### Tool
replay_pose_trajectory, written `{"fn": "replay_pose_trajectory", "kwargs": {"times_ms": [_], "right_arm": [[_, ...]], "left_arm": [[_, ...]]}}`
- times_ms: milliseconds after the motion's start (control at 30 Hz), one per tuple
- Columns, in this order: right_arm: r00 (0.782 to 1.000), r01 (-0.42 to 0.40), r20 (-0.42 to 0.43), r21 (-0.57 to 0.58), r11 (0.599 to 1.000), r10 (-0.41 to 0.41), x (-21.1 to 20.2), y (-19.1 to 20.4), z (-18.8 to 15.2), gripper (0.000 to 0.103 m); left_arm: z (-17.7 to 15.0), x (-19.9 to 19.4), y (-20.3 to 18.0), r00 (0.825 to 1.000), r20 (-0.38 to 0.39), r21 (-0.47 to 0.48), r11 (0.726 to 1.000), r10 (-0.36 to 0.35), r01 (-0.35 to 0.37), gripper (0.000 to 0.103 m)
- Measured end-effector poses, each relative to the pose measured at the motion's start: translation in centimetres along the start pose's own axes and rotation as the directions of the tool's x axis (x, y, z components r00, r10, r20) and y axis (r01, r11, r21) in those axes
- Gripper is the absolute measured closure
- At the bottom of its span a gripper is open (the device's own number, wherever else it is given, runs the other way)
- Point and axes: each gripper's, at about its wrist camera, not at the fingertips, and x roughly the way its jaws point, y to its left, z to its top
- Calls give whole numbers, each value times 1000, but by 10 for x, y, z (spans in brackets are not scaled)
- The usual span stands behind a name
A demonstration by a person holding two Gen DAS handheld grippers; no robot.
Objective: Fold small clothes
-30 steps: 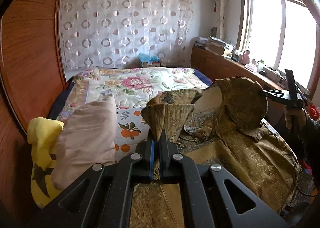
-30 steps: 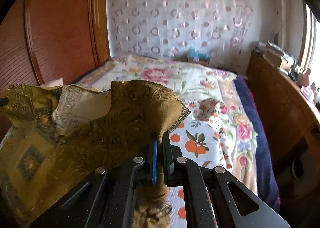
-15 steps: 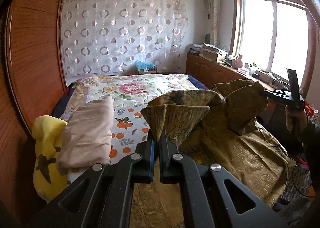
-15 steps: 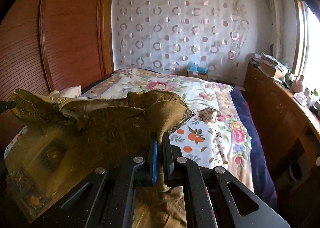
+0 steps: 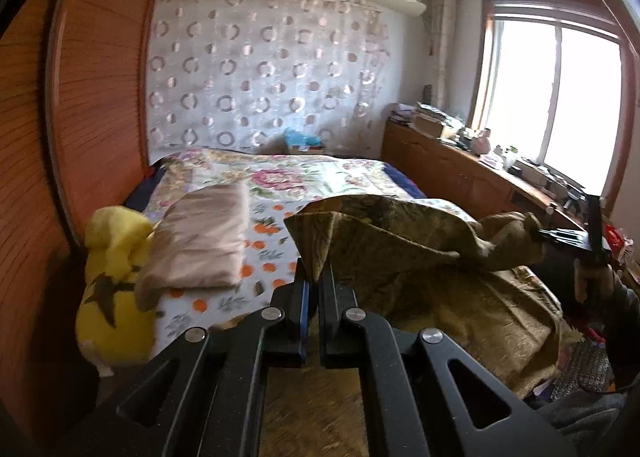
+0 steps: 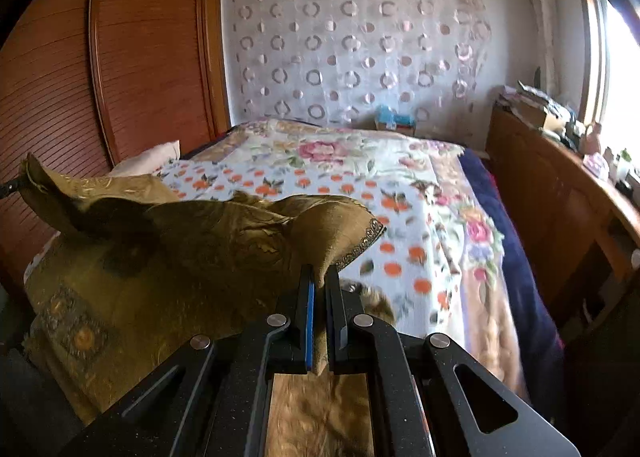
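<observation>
A gold-brown patterned cloth (image 5: 420, 249) lies over the near end of the bed; it also shows in the right wrist view (image 6: 192, 249). My left gripper (image 5: 315, 277) is shut on one corner of it and holds that corner up. My right gripper (image 6: 319, 277) is shut on the other corner, with a trimmed edge hanging beside it. In the left wrist view the right gripper (image 5: 576, 237) shows at the far right with the cloth stretched to it. The lifted edge hangs between both grippers above the rest of the cloth.
The bed has a floral and orange-print cover (image 5: 280, 185). A folded beige cloth (image 5: 200, 233) and a yellow plush toy (image 5: 112, 285) lie on its left side. A wooden wardrobe (image 6: 100, 77) stands left, a wooden cabinet (image 6: 560, 193) with clutter right.
Both grippers have pulled back toward me and lower with the cloth corners. The lifted edge has dropped from a tall fold to a low, stretched span, and more of the bed cover shows.
</observation>
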Motion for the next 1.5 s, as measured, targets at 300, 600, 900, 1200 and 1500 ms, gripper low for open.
{"fn": "replay_pose_trajectory", "kwargs": {"times_ms": [300, 600, 900, 1200, 1500], "right_arm": [[999, 7, -43, 23, 1000, -6, -30, 4, -12, 99], [996, 20, -83, 38, 999, -17, -44, 13, -30, 99], [990, 137, -45, 47, 990, -135, -55, 6, -7, 58], [987, 163, 0, 57, 985, -164, -45, -6, 38, 42], [990, 80, -118, 59, 995, -73, 31, -24, 42, 42]], "left_arm": [[-26, -22, 18, 998, -24, -36, 998, 58, -59, 99], [-37, -24, 13, 995, -52, -18, 996, 81, -82, 93], [-31, -32, 20, 994, -13, -14, 994, 112, -112, 30], [-17, 3, 38, 988, -50, -17, 989, 148, -149, 26], [-24, 56, 51, 974, -155, 17, 987, 162, -162, 26]]}}
